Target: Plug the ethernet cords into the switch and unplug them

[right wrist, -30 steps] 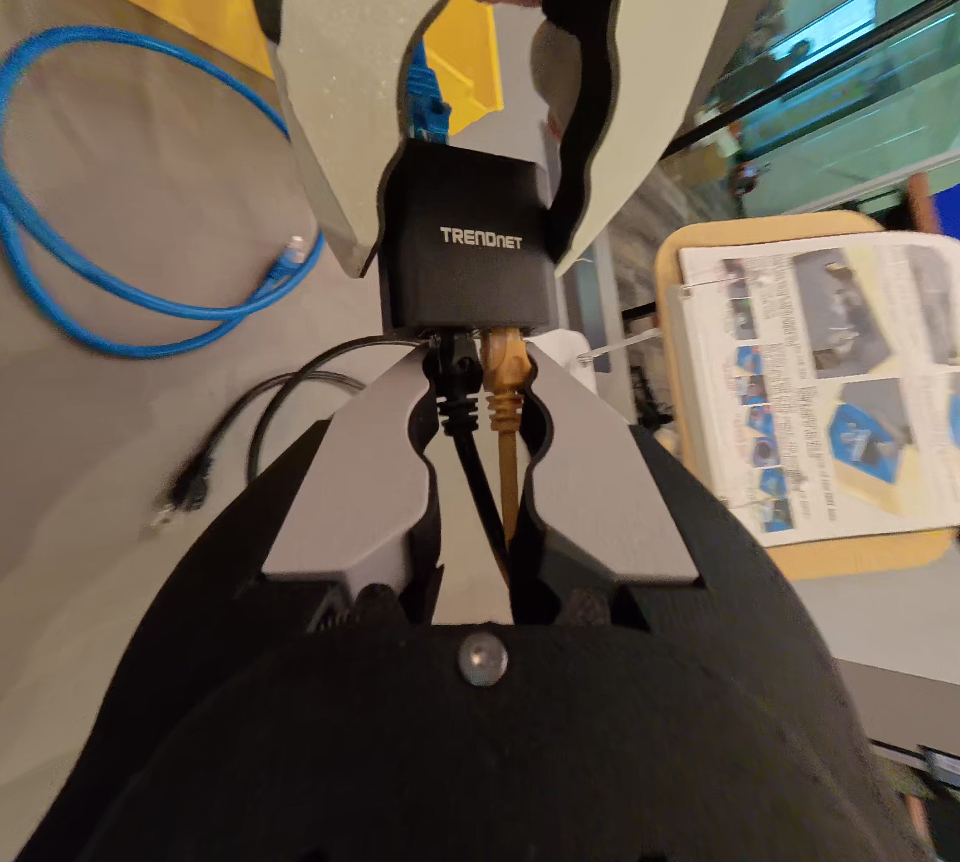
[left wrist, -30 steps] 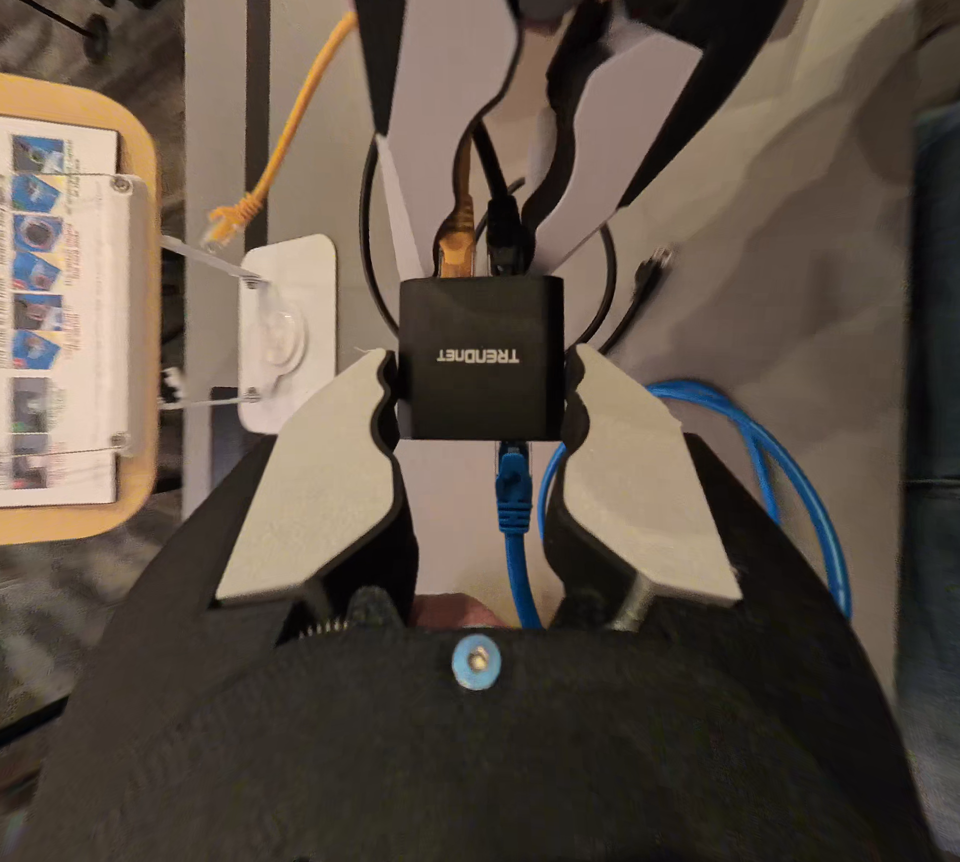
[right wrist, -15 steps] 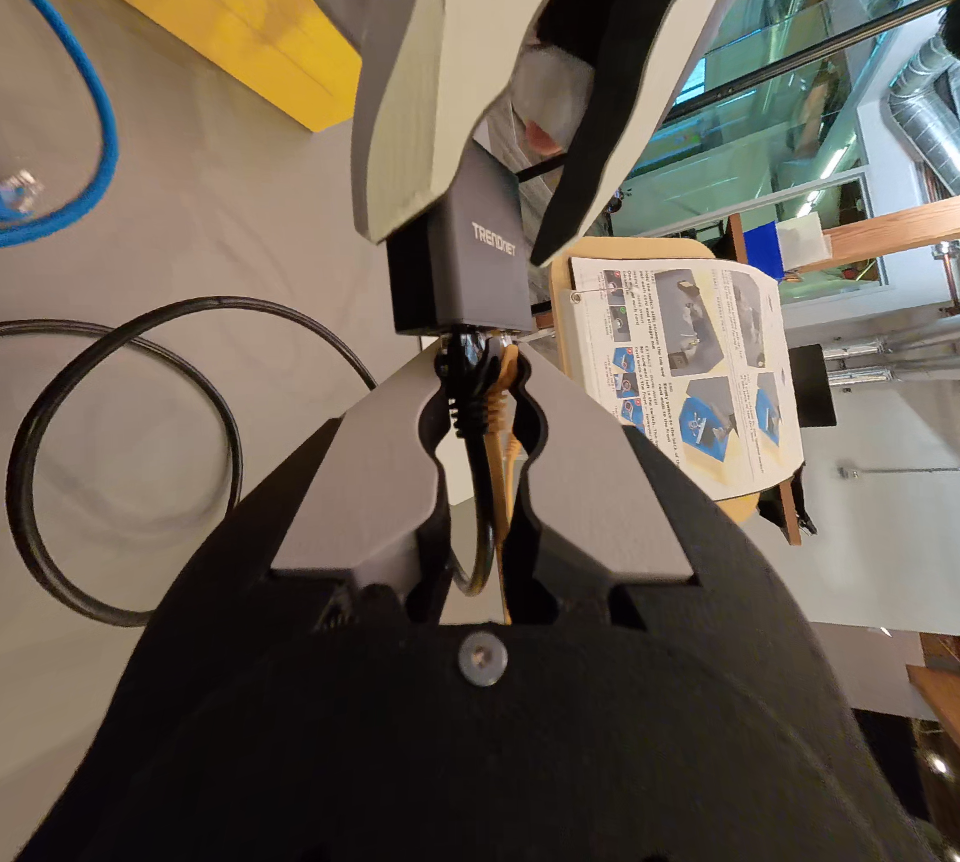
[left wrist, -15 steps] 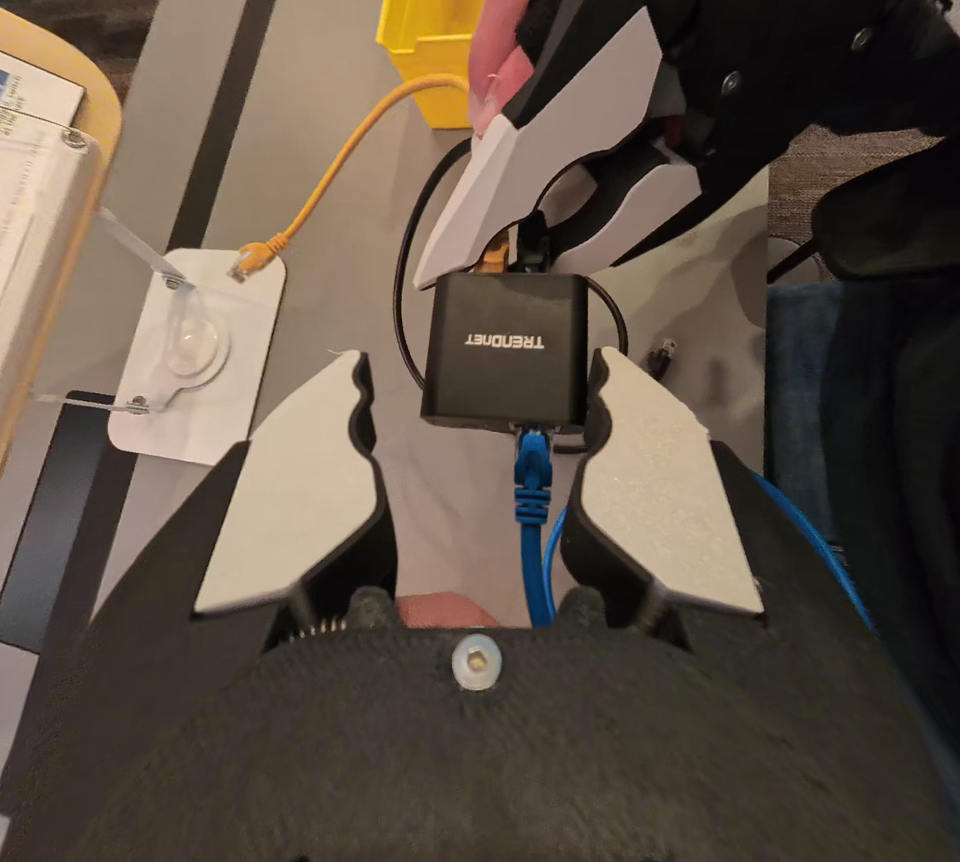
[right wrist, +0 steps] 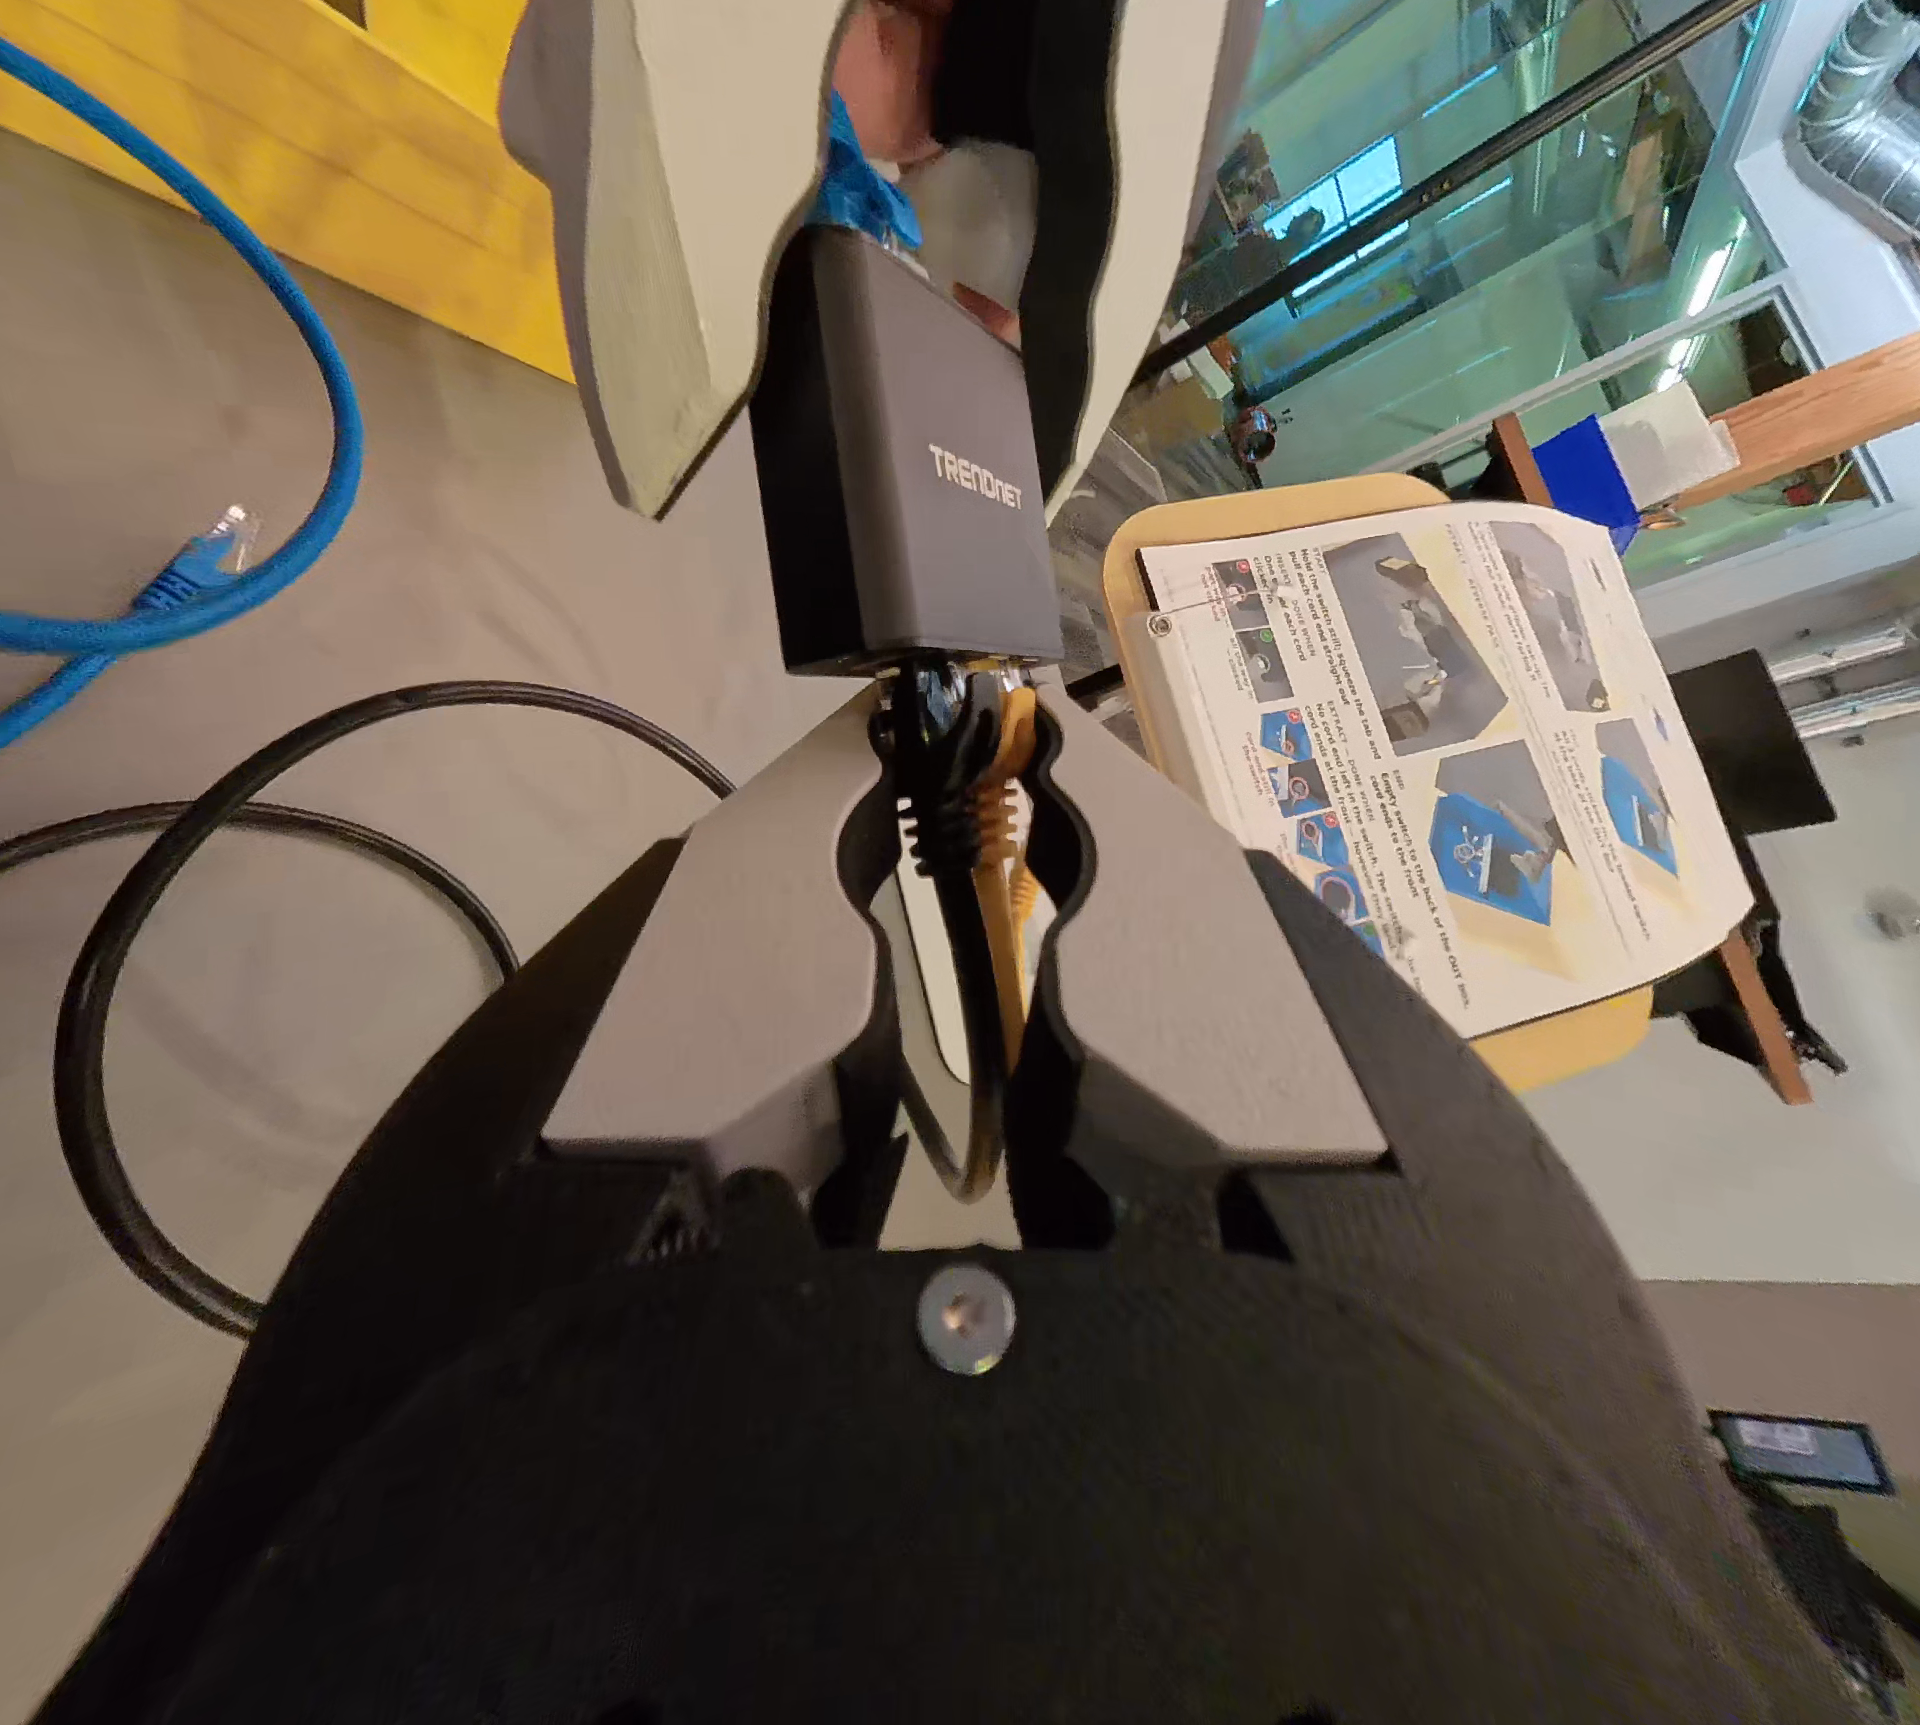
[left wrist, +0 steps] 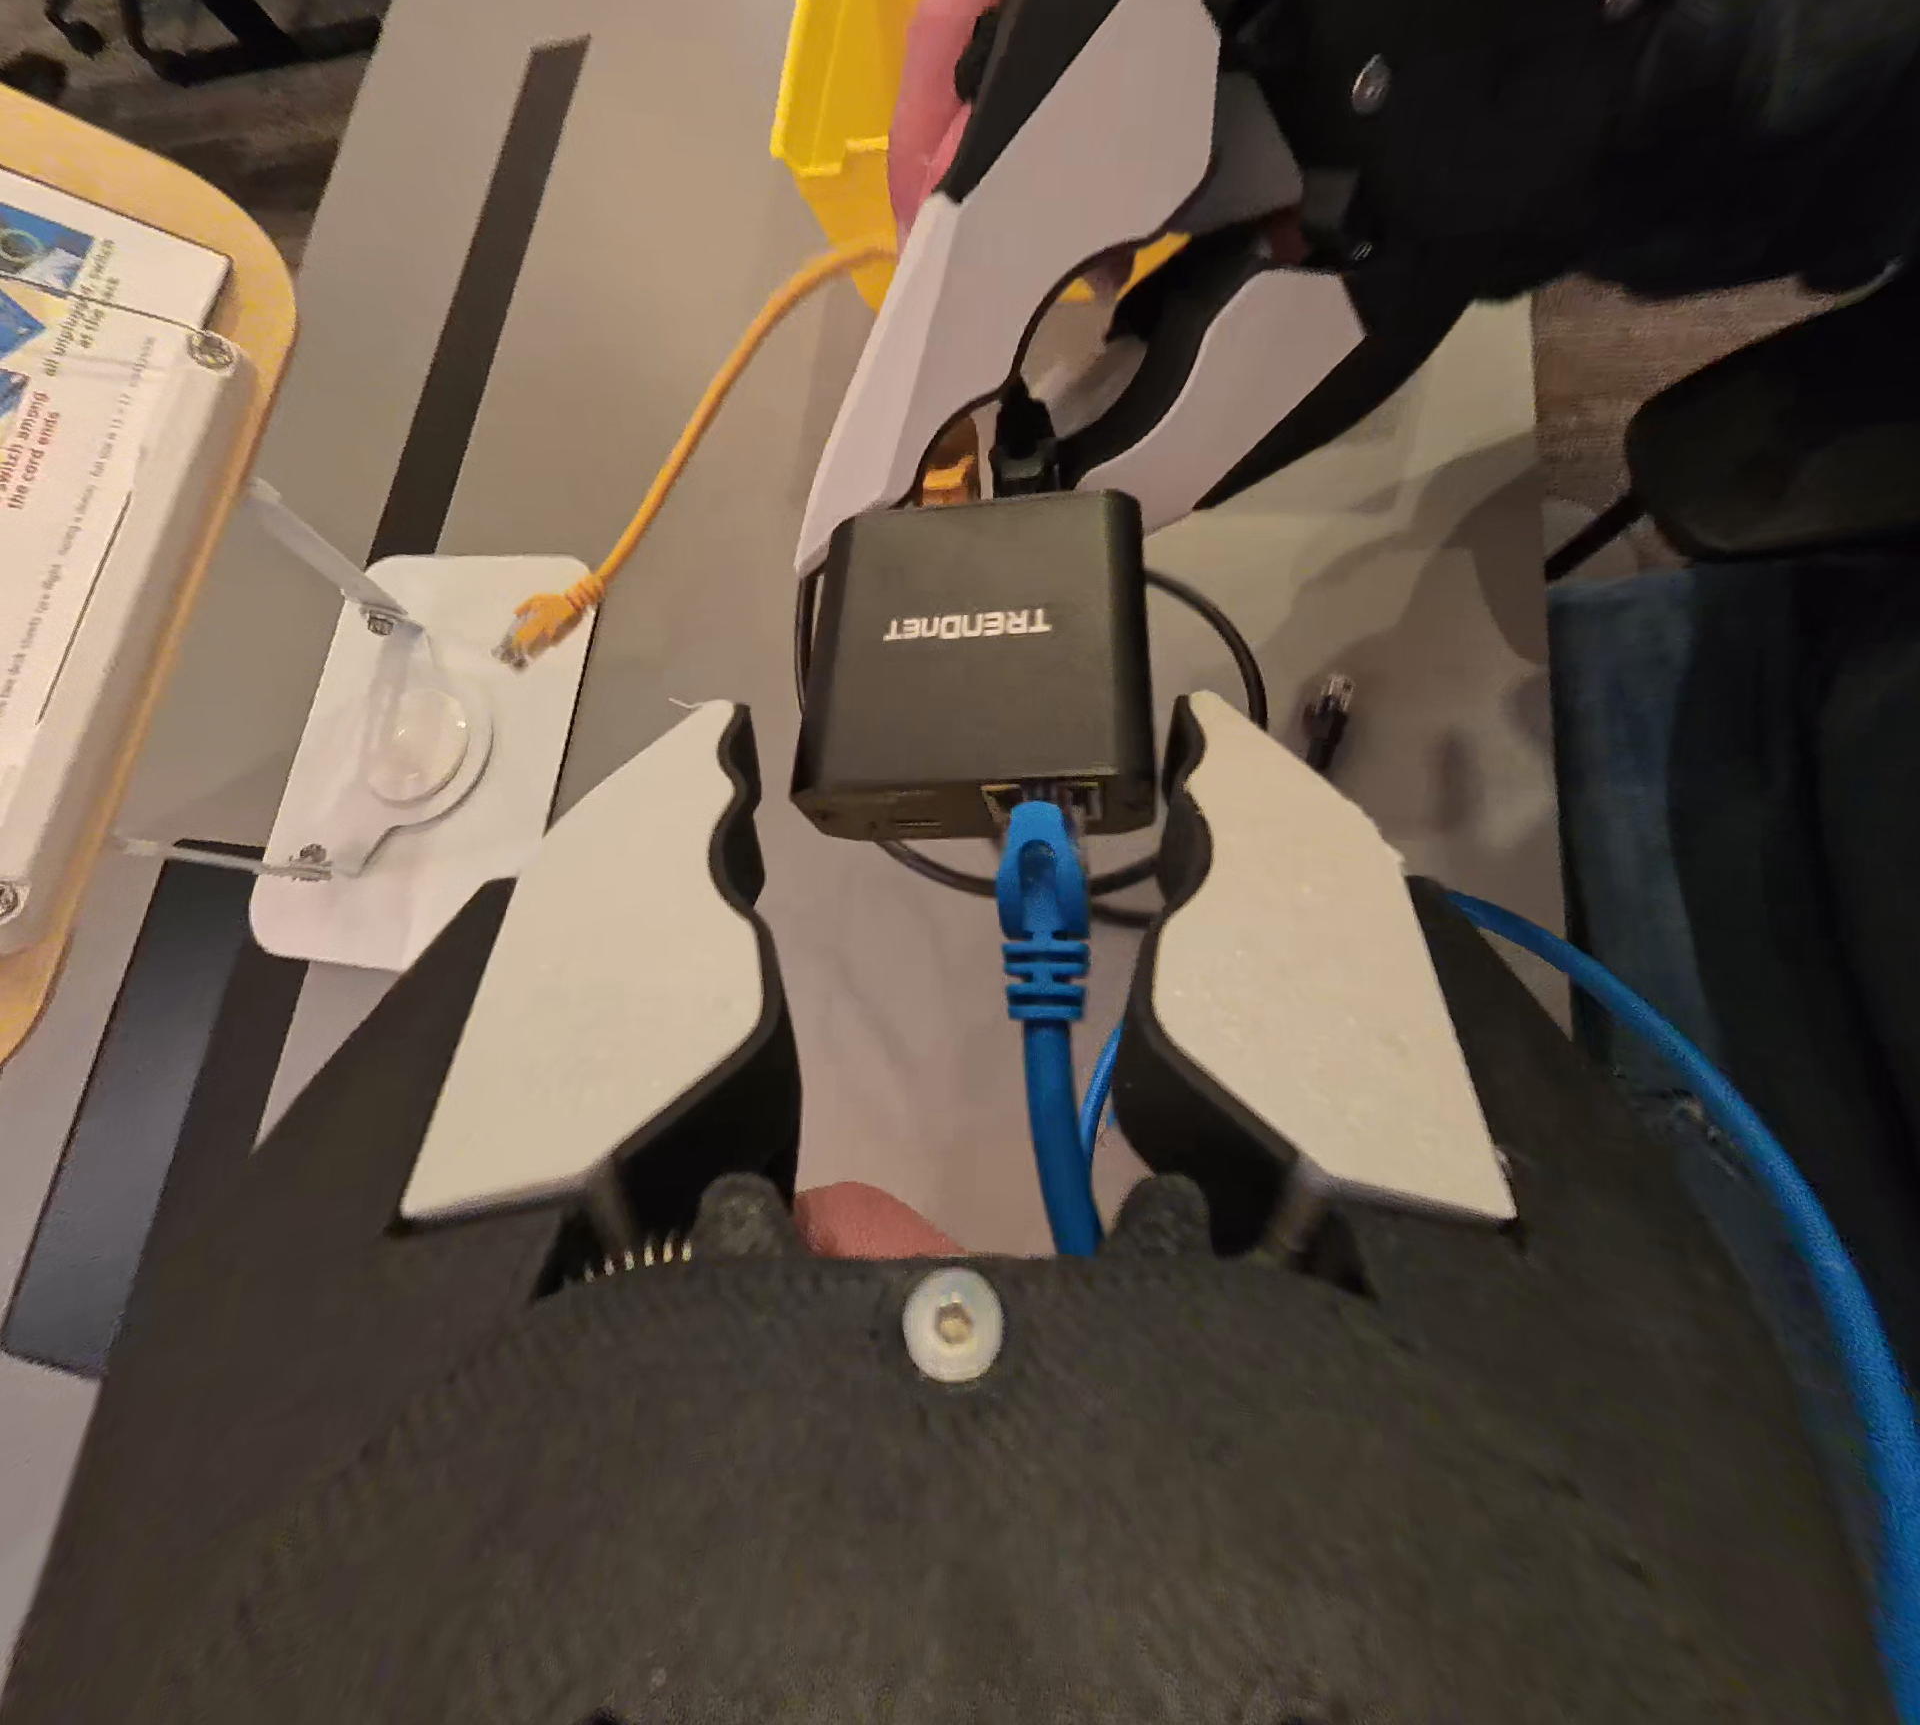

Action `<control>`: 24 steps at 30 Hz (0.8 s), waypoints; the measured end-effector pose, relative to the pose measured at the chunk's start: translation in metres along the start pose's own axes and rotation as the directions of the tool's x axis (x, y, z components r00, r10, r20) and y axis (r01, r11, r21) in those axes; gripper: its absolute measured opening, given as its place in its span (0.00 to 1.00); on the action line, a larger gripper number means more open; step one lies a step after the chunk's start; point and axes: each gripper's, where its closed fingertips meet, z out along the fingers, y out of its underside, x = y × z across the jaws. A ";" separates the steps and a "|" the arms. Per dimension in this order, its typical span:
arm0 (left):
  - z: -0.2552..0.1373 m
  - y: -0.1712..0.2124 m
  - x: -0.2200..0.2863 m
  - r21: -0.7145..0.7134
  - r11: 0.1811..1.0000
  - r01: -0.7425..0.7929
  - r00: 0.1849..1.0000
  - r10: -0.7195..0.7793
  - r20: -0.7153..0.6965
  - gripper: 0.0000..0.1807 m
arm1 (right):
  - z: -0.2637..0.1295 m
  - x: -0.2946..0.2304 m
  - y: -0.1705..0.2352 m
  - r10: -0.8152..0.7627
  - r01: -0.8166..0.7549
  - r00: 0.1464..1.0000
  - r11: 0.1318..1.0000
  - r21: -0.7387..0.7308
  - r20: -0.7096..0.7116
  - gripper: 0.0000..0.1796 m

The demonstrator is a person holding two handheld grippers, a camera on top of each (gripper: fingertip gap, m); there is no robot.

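At frame centre, the switch (left wrist: 977,647) hangs between the spread left claw (left wrist: 961,776), untouched, while the right claw (right wrist: 966,740) is clenched on the black plug (right wrist: 940,782) at its far end.

The switch (left wrist: 977,647) looks like smooth, satin black plastic. The blue cord (left wrist: 1049,1031) has a woven-looking jacket and a ribbed, moulded boot; the black cord (right wrist: 312,740) is smooth and slightly glossy. The table (left wrist: 675,169) is matt grey, the yellow bin (left wrist: 842,13) glossy plastic, and the left gripper (left wrist: 966,761) has matt, grainy pale finger faces.
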 end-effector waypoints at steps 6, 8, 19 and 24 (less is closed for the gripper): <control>-0.001 -0.007 -0.001 0.113 0.988 0.103 0.995 -0.100 -0.027 0.35 | 0.001 0.004 0.002 0.004 -0.004 1.000 1.000 0.000 -0.012 0.10; 0.001 -0.010 -0.001 0.155 0.979 0.134 0.991 -0.131 -0.028 0.34 | 0.001 0.004 0.004 0.001 -0.001 1.000 1.000 0.000 -0.016 0.10; 0.007 -0.015 0.001 0.265 0.943 0.200 0.980 -0.199 -0.030 0.37 | 0.002 -0.001 0.007 0.015 -0.015 1.000 1.000 -0.004 0.017 0.10; 0.012 -0.013 0.001 0.249 0.947 0.204 0.978 -0.206 -0.019 0.38 | 0.000 0.004 0.006 0.009 -0.008 1.000 1.000 -0.003 0.008 0.10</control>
